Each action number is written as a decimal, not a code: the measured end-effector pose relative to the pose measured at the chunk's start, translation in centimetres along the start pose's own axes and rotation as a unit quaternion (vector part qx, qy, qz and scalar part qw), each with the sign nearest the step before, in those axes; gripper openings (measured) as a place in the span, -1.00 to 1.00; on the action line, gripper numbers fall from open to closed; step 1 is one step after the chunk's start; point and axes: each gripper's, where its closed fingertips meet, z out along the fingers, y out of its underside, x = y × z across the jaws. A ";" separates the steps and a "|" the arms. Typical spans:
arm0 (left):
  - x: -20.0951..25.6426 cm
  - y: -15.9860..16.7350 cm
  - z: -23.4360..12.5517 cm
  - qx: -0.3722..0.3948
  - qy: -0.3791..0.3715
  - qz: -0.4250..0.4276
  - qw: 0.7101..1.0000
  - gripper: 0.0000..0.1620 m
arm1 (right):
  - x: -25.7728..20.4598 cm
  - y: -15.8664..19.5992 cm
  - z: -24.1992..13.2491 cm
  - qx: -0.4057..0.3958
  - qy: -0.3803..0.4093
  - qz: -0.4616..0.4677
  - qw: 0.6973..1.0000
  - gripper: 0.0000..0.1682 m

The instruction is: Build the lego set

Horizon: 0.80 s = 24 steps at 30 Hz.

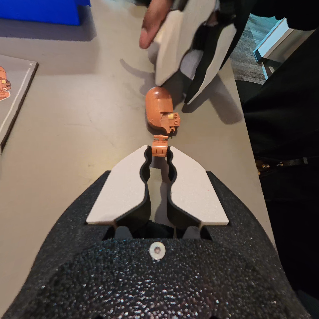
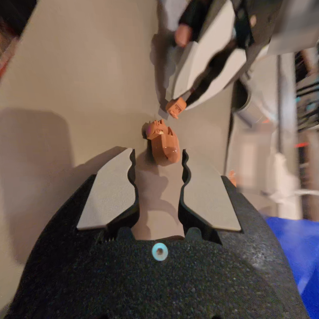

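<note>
Left gripper (image 1: 159, 148): fingers clenched on a small copper hinge piece (image 1: 160, 146), gripped at the tips, its hinge end sticking out forward. The piece is held above the table (image 1: 69, 138), just short of the model.

Model (image 1: 159, 110): copper-brown, rounded dome at one end, blocky studded end with a small yellow part facing the left gripper. It lies on its side on the table, between the two grippers.

Right gripper (image 2: 158, 153): fingers released, wide apart, nothing between them. Tips sit just beside the domed end of the model; contact cannot be told. In the left wrist view this gripper is blurred, with a hand (image 1: 151, 25) behind it.

Booklet (image 1: 15, 96) lies at the left table edge; a blue bin (image 1: 43, 10) stands beyond it.
</note>
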 end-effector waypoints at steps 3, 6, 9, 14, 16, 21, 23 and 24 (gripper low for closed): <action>0.3 -0.1 0.0 0.000 0.003 0.001 1.000 -0.79 | 1.2 -0.3 -0.3 0.045 -0.051 0.167 0.984 -0.35; 0.4 -0.1 0.0 -0.002 0.003 0.003 1.000 -0.79 | 2.5 -0.8 0.0 0.070 -0.104 0.279 0.952 -0.27; 0.8 0.0 0.0 -0.004 0.016 -0.004 1.000 -0.79 | 1.8 0.9 1.2 0.007 -0.128 0.225 0.966 -0.20; 1.2 0.4 0.3 -0.010 0.045 -0.048 0.998 -0.79 | 0.8 1.4 2.7 -0.012 -0.141 0.153 0.978 -0.55; 1.4 0.6 0.2 -0.008 0.062 -0.079 0.995 -0.79 | 1.1 1.2 3.0 0.006 -0.120 0.135 0.984 -0.56; 1.5 0.1 -0.2 0.020 0.103 -0.143 0.984 -0.78 | 3.2 -0.8 2.0 0.096 -0.017 0.077 0.992 -0.57; 1.5 0.1 -0.4 0.024 0.117 -0.155 0.981 -0.78 | 3.4 -1.3 1.7 0.108 0.001 0.042 0.993 -0.57; 1.6 -0.1 -0.5 0.028 0.125 -0.159 0.979 -0.78 | 3.3 -1.5 1.6 0.110 0.001 0.029 0.994 -0.57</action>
